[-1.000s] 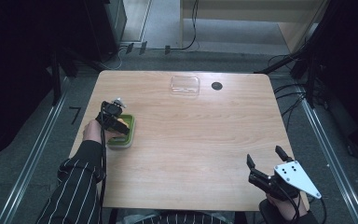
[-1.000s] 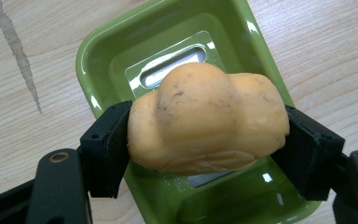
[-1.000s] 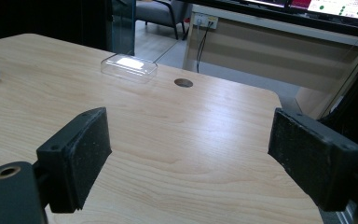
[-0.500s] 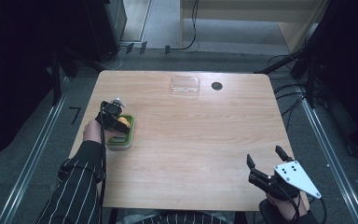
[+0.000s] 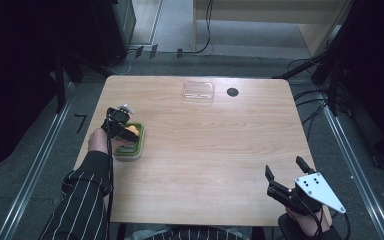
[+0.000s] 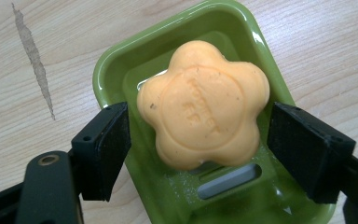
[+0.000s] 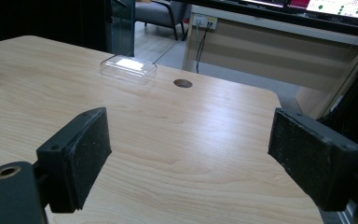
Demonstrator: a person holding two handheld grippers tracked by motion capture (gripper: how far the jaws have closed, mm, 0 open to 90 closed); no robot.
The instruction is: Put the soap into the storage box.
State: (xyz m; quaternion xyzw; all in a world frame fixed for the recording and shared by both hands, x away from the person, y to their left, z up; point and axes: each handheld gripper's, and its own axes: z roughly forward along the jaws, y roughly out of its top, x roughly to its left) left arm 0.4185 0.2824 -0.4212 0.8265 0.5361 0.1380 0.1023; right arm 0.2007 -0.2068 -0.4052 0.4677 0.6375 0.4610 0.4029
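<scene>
An orange flower-shaped soap (image 6: 203, 105) lies in a green soap dish (image 6: 107, 70) on the wooden table. My left gripper (image 6: 200, 126) points down over it. Its jaws have just been opening and now stand on either side of the soap with a small gap at each pad. In the high view the left gripper (image 5: 127, 131) sits over the dish (image 5: 130, 150) at the table's left side, with the soap (image 5: 134, 131) showing at its tip. My right gripper (image 5: 283, 167) is held open near the front right corner, with nothing between its jaws (image 7: 189, 135).
A clear plastic lid or box (image 5: 198, 91) lies near the table's far edge, with a round dark hole (image 5: 232, 92) to its right. Both show ahead of the right gripper: the clear box (image 7: 128, 67) and the hole (image 7: 182, 83). Bare wood lies between the two hands.
The orange soap shows more plainly in the dish beside the left gripper's jaws. Neither hand has shifted.
</scene>
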